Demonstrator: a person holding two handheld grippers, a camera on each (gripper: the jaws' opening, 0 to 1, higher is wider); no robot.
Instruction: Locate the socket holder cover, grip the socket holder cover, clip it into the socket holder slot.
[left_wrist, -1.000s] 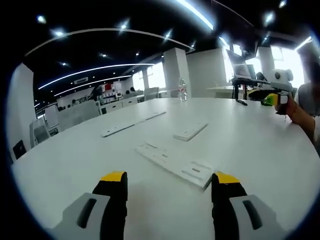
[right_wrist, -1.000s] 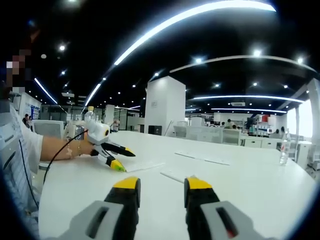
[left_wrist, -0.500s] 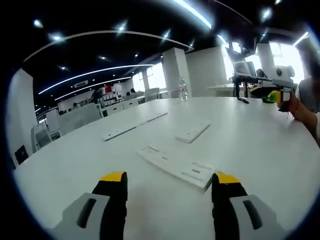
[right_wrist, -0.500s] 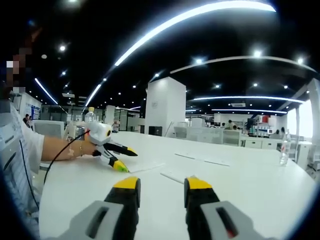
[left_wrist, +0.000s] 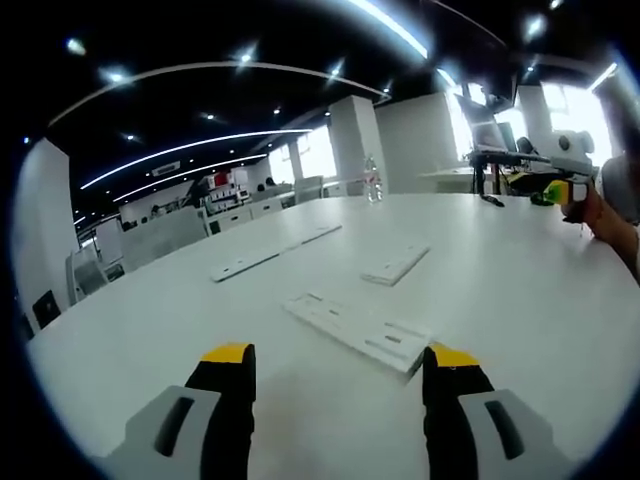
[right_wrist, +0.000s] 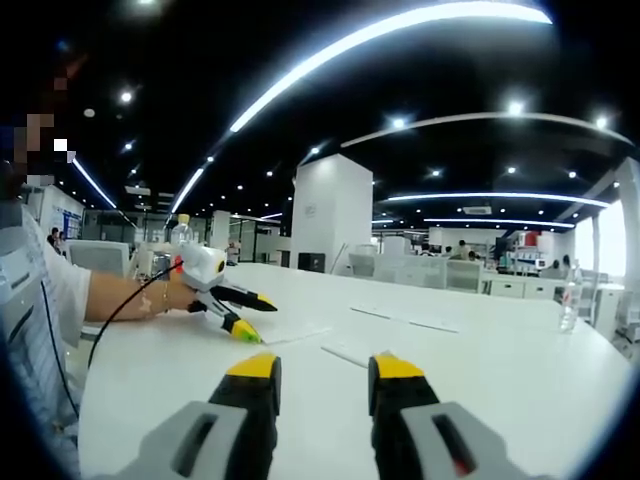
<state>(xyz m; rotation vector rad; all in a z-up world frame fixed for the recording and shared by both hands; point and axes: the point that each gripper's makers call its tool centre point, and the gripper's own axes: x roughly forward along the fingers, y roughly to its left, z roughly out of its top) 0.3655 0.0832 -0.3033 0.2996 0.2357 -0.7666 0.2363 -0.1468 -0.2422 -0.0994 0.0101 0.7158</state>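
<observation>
Your left gripper (left_wrist: 340, 362) hovers low over the white bench (left_wrist: 520, 290) with its yellow-tipped fingers (left_wrist: 228, 355) spread wide and holding nothing. Just ahead of it, nearer the right finger, lies the holder (left_wrist: 358, 330), a long flat white strip with slots, flat on the bench and angled away to the left. Beyond it, apart, lies the cover (left_wrist: 396, 266), a shorter white strip, also flat. Further off to the left lies a long thin strip (left_wrist: 272, 252), well apart from both. A clear bottle (left_wrist: 373, 181) stands upright near the far edge of the bench. At the right edge of the left gripper view your other hand (left_wrist: 607, 218) holds the right gripper, raised above the bench.

In the right gripper view, your right gripper (right_wrist: 322, 368) has its fingers (right_wrist: 254, 368) only slightly parted, with nothing between them. The left gripper (right_wrist: 245, 315) comes in from the left, held in your hand (right_wrist: 177, 297), its fingers open above the near end of the holder (right_wrist: 285, 331). The cover (right_wrist: 349, 352) shows as a thin white sliver just above your right fingers. A bottle (right_wrist: 571, 295) stands at the far right of the bench (right_wrist: 540, 370)
</observation>
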